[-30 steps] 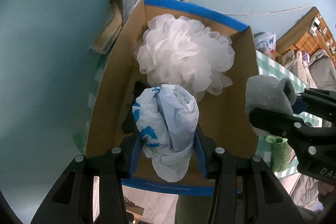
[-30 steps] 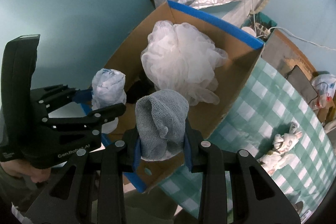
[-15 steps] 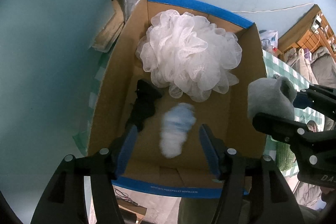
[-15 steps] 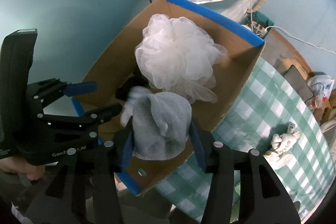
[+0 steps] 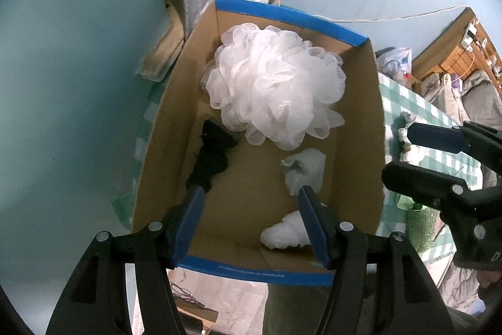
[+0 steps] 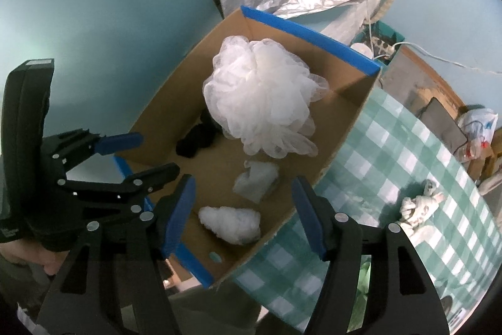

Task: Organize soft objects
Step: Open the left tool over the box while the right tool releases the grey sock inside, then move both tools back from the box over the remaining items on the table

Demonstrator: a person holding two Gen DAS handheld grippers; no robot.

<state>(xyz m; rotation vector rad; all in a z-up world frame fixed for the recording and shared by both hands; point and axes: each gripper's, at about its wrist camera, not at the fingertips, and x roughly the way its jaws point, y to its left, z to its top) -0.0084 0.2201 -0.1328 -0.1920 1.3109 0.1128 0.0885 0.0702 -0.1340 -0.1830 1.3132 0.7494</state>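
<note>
Now gray sock below parted jaws

The box is brown cardboard with blue edges. In it, the far pouf is white, the sock on the left black, the roll pale grey, the near bundle white. The tablecloth on the right is green-and-white checked. The gripper pads are blue on black frames.

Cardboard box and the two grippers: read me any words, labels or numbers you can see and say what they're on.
Cardboard box: one line of small print on the blue front rim, upside down and too blurred to read.
Left gripper: white lettering on its body at the frame edge, cut off, unreadable.
No other text visible.
</note>
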